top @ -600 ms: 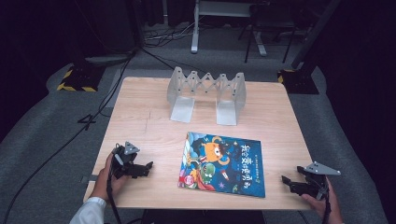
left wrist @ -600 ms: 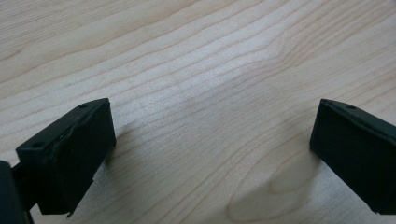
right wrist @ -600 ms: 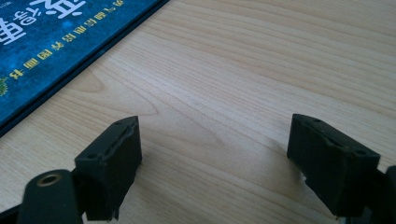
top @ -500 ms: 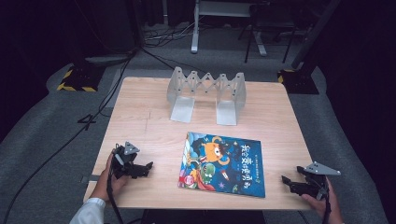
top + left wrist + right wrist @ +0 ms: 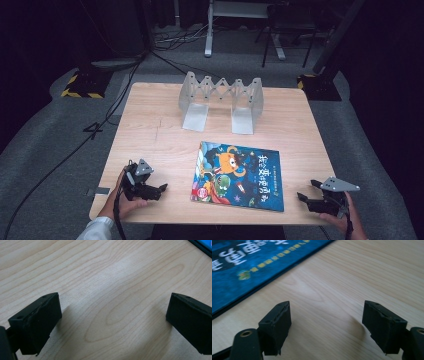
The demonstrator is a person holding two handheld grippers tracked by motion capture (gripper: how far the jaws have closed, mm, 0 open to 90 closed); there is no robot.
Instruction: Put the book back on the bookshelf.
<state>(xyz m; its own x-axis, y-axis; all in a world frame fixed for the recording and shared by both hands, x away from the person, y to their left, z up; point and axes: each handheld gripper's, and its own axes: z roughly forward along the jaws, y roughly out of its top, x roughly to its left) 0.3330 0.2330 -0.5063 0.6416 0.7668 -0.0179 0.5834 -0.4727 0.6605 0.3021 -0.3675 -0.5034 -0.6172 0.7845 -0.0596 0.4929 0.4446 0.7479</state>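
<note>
A blue picture book (image 5: 237, 176) lies flat on the wooden table (image 5: 150, 135), front cover up, near the front edge. My left gripper (image 5: 162, 188) rests low on the table to the book's left, jaws wide open over bare wood (image 5: 112, 315). A corner of the book (image 5: 203, 245) shows at the top right of the left gripper view. At the table's front right corner my right gripper (image 5: 302, 197) stands open, just right of the book. The book's edge (image 5: 262, 272) runs across the upper left of the right gripper view. Nothing is between either pair of jaws.
A grey expandable book rack (image 5: 221, 102) stands at the back middle of the table, with two flat base plates toward me. Dark grey floor surrounds the table, with cables (image 5: 75, 150) at the left and yellow-black striped blocks (image 5: 80, 85) behind.
</note>
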